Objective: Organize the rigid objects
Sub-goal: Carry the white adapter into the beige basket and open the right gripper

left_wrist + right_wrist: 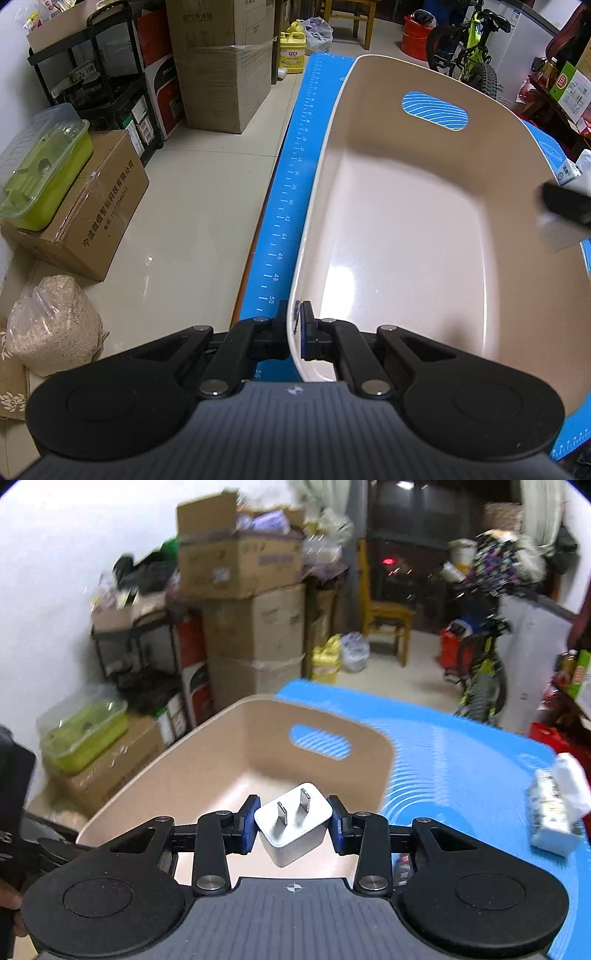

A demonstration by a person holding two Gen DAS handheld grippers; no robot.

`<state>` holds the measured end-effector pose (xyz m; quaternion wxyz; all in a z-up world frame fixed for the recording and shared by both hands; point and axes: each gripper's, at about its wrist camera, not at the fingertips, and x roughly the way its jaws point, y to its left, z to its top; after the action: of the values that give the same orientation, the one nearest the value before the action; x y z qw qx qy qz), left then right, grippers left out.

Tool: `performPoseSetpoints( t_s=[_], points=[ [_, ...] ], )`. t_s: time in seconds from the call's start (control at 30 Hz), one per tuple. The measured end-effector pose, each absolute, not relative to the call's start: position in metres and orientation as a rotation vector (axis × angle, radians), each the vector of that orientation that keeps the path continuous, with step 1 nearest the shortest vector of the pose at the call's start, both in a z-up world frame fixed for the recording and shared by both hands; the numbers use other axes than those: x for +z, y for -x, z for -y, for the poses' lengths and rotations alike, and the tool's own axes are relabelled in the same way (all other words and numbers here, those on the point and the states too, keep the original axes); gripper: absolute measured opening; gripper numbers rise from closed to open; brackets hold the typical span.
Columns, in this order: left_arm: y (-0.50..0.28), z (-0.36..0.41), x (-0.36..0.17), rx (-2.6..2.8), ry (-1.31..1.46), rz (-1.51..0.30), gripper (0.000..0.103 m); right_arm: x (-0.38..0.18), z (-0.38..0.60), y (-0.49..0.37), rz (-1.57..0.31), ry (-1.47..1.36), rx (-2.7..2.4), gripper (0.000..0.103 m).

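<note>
A beige plastic bin (pixel 402 221) with a handle slot stands on a blue mat (pixel 295 155). My left gripper (pixel 295 325) is shut on the bin's near rim, one pad outside the wall and one inside. In the right wrist view my right gripper (pixel 293 821) is shut on a white two-prong charger plug (pixel 295 829), prongs pointing up and away, held above the near end of the bin (pixel 236 738). The right gripper shows blurred at the right edge of the left wrist view (pixel 565 206). The bin's floor is bare.
A white tissue pack (pixel 557 808) lies on the blue mat (pixel 461 760) right of the bin. Off the mat's left edge the floor holds cardboard boxes (pixel 221 66), a green lidded container (pixel 44 170), a bag of grain (pixel 55 328) and a black shelf (pixel 99 74). A bicycle (pixel 469 48) stands behind.
</note>
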<state>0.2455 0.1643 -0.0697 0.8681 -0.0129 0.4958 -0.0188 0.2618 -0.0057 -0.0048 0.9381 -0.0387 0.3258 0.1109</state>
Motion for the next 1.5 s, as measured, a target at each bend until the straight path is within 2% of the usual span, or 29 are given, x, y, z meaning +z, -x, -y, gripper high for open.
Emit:
performPoseSetpoints(
  t_s=[0.33, 0.77, 0.8, 0.9, 1.13, 1.27, 1.5],
  points=[
    [-0.246, -0.164, -0.069, -0.040, 0.026, -1.042, 0.006, -0.060, -0.027, -0.295, -0.878, 0.164, 0.236, 0.045],
    [-0.245, -0.166, -0.069, -0.042, 0.025, -1.045, 0.006, -0.086, -0.053, -0.308, -1.062, 0.277, 0.300, 0.045],
    [-0.245, -0.166, -0.069, -0.042, 0.024, -1.045, 0.006, -0.085, -0.052, -0.309, -1.063, 0.271, 0.298, 0.050],
    [-0.246, -0.166, -0.069, -0.041, 0.020, -1.047, 0.006, -0.081, -0.050, -0.309, -1.045, 0.245, 0.287, 0.053],
    [-0.246, -0.166, -0.068, -0.042, 0.020, -1.048, 0.006, -0.070, -0.042, -0.298, -0.985, 0.223, 0.291, 0.053],
    [-0.246, -0.166, -0.068, -0.041, 0.021, -1.049, 0.006, -0.050, -0.027, -0.291, -0.918, 0.174, 0.303, 0.063],
    [-0.246, -0.166, -0.068, -0.041, 0.020, -1.049, 0.006, -0.010, 0.009, -0.270, -0.807, 0.151, 0.288, 0.064]
  ],
)
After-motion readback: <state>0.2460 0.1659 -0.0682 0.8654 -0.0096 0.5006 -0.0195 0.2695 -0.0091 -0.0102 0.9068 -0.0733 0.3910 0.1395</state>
